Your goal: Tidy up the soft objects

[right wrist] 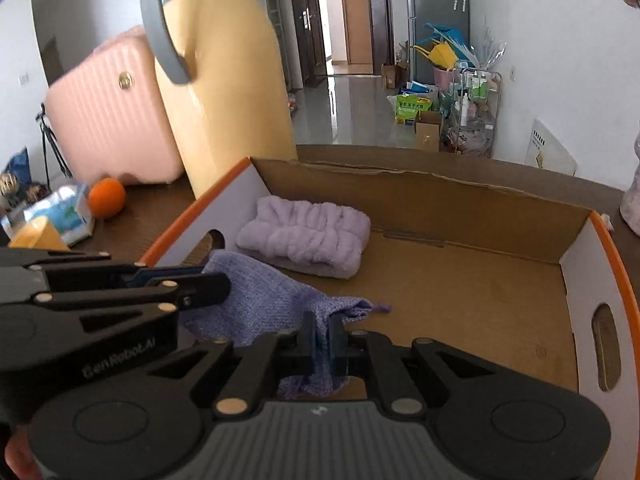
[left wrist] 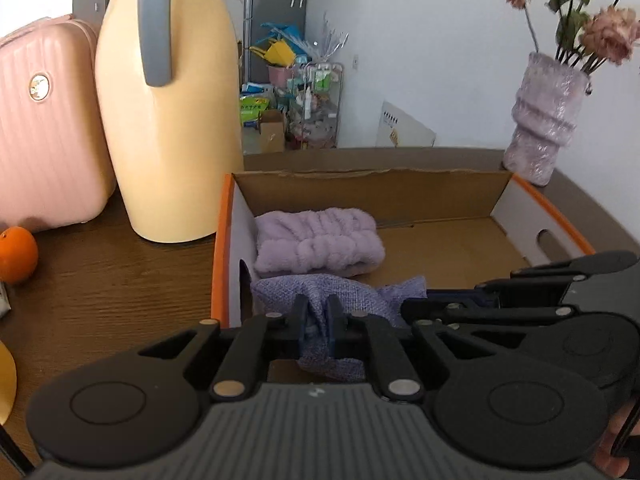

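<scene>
At the far left of the table [left wrist: 100, 292] an orange [left wrist: 17, 255] is seen, with a pink case [left wrist: 48, 128] behind it. Just beside the case a tall yellow jug [left wrist: 172, 120] with a grey handle is stood upright, close to the left wall of the box [left wrist: 222, 248]. The box is an open cardboard tray with orange edges and a cut-out grip in each end wall. Inside it, in the back left corner, a folded lilac towel [left wrist: 318, 242] is laid flat on the floor of the box.

In front of the towel a purple knit cloth [left wrist: 280, 292] is held up over the near left part of the box. One bunched edge of it is clamped between the closed fingers of the left gripper [left wrist: 318, 320]; another edge is pinched in the same way by the right gripper [right wrist: 322, 340], just to the right of the left one. The cloth is stretched loosely between the two, sagging toward the box floor; whether it touches the floor cannot be told. The right half of the box floor is bare cardboard.

At the far right, behind the box corner, a fuzzy lilac vase [left wrist: 544, 120] with pink flowers is stood on the table.
</scene>
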